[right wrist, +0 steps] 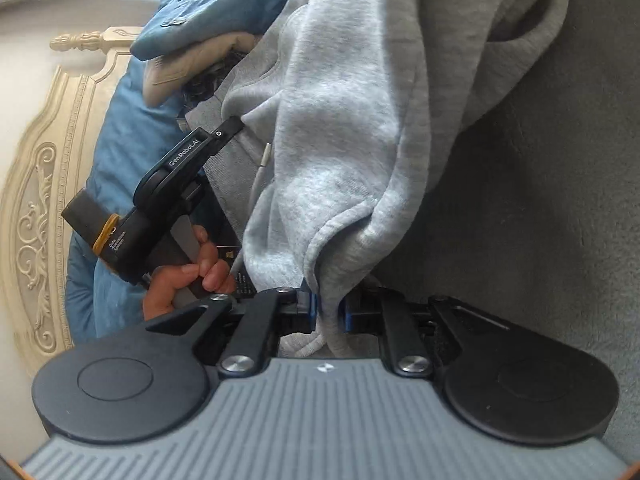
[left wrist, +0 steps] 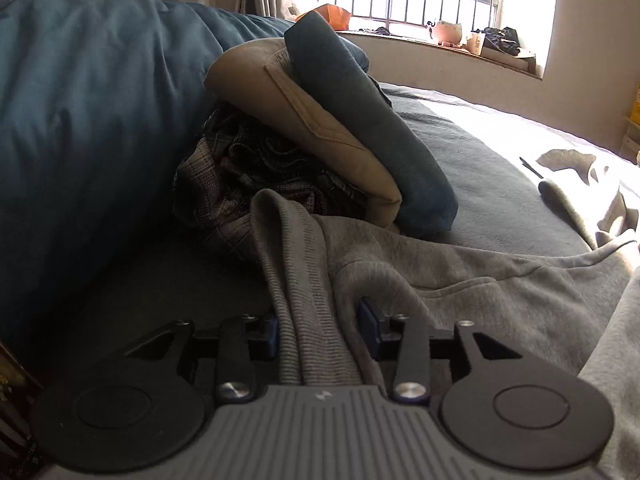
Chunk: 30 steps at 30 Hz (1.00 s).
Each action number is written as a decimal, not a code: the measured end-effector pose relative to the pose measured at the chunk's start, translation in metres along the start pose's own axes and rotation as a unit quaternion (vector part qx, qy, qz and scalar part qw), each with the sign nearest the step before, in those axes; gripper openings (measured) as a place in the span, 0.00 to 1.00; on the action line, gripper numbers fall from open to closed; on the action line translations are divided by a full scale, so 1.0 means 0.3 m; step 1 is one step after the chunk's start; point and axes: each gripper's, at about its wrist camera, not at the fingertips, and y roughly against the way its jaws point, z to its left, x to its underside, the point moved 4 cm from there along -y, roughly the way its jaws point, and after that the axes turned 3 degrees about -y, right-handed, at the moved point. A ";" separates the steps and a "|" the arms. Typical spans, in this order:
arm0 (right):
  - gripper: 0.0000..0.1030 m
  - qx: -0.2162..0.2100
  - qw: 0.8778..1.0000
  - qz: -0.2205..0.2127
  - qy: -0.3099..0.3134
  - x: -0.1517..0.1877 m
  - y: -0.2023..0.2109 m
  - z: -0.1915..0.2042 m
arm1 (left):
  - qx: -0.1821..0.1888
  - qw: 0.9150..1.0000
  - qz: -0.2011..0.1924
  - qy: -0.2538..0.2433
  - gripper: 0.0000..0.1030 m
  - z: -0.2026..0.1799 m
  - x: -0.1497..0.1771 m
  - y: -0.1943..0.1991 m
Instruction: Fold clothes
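Hoodie [left wrist: 460, 276], grey and rumpled, ribbed hem between spread left hand-held gripper [left wrist: 324, 330], fold pinched by right hand-held gripper [right wrist: 329, 312].

**Materials and surface finishes**

The hoodie [left wrist: 460, 280] is seen as soft, matt grey fleece with a ribbed knit hem. The bed [left wrist: 500, 184] is covered in dull, slightly fuzzy grey cloth. The left tool [left wrist: 324, 328] is shown in matt black plastic with bright metal screws. A carved, glossy cream headboard [right wrist: 44, 184] is visible.
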 end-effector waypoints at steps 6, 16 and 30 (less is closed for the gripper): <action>0.55 -0.012 1.000 -0.001 0.004 -0.019 0.095 0.004 | -0.002 0.999 -0.044 -0.015 0.67 -0.047 -0.013 0.160; 0.65 -0.023 0.991 -0.131 0.009 -0.095 0.574 -0.060 | 0.191 0.977 -0.055 -0.080 0.92 -0.452 -0.027 0.344; 0.72 0.253 0.911 -0.282 0.166 -0.482 0.898 -0.140 | 0.208 0.970 -0.019 -0.127 0.86 -0.840 0.081 0.156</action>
